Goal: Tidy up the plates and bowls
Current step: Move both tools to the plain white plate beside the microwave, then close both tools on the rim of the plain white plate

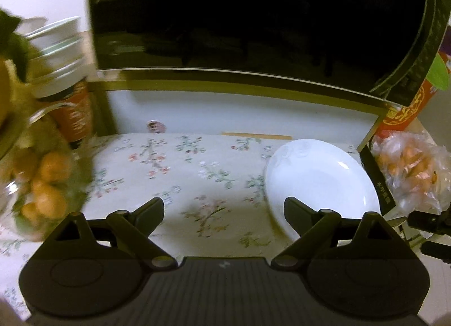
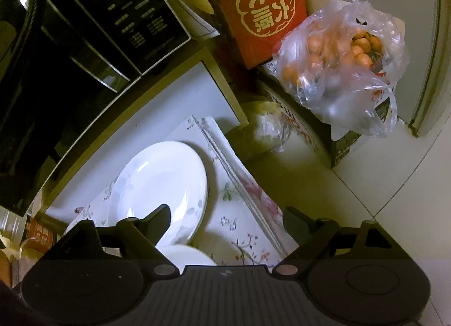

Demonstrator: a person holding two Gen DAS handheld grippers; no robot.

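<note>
Only the left wrist view shows the stack of white bowls [image 1: 57,52] at far left, above a blurred dish of oranges [image 1: 45,185]; the left gripper [image 1: 224,209] hangs wide open over the floral cloth [image 1: 169,168], nothing between its jaws. The white plate [image 1: 321,182] lies flat on the cloth below the black microwave [image 1: 253,15], glossy, with a faint grey flower pattern on its rim. Only the right wrist view shows the red box [image 2: 262,13] and the bag of oranges [image 2: 341,63]; there the plate's oval runs lower left to upper right, and the right gripper [image 2: 227,220] is open, its left finger above the plate
</note>
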